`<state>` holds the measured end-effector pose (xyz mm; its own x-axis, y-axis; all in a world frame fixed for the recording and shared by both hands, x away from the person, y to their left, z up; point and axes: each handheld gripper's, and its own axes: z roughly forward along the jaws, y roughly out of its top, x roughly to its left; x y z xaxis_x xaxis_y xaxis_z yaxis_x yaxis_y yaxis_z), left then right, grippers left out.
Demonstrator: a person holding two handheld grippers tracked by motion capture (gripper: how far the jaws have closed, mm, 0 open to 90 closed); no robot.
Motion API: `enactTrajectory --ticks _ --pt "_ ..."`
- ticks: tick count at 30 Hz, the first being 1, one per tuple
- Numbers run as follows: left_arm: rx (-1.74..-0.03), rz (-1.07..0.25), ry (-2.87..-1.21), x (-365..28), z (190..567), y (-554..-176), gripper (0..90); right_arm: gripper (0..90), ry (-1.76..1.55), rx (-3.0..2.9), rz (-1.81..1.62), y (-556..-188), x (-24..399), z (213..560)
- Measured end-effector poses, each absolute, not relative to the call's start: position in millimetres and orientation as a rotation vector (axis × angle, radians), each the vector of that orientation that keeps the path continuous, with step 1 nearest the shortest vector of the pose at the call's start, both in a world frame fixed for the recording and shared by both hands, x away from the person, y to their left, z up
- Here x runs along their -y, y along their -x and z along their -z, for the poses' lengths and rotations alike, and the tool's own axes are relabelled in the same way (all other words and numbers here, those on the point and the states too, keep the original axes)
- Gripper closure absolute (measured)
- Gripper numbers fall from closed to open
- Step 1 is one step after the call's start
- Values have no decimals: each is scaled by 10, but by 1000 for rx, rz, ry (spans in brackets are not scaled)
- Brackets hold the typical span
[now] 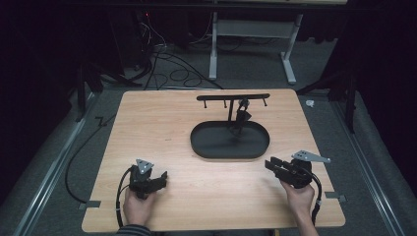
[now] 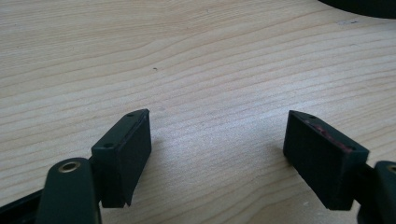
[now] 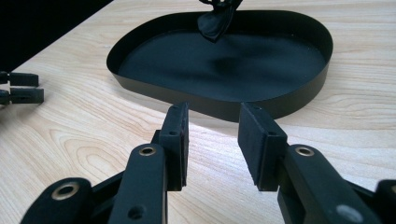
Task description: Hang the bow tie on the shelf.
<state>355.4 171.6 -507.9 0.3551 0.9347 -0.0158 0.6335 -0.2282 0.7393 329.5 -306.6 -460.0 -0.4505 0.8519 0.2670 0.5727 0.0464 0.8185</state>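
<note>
Black oval tray (image 3: 280,100) lies just beyond right gripper (image 3: 212,140) jaws.

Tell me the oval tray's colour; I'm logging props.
The oval tray is plain matte black, inside and out; the right gripper view shows it best.

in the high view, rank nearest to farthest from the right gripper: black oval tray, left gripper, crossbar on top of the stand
1. black oval tray: its near right rim lies just up-left of the right gripper.
2. crossbar: atop the stand, beyond the tray toward the table's far edge.
3. left gripper: across the table's near side, at left.
</note>
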Motion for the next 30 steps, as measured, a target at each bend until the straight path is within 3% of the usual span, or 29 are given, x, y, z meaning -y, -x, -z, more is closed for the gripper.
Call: enactTrajectory --ticks 30 --pt "-1361 -583 -1959 -1716 5079 -3554 238 652 -1436 -2133 -1238 -3447 2839 4775"
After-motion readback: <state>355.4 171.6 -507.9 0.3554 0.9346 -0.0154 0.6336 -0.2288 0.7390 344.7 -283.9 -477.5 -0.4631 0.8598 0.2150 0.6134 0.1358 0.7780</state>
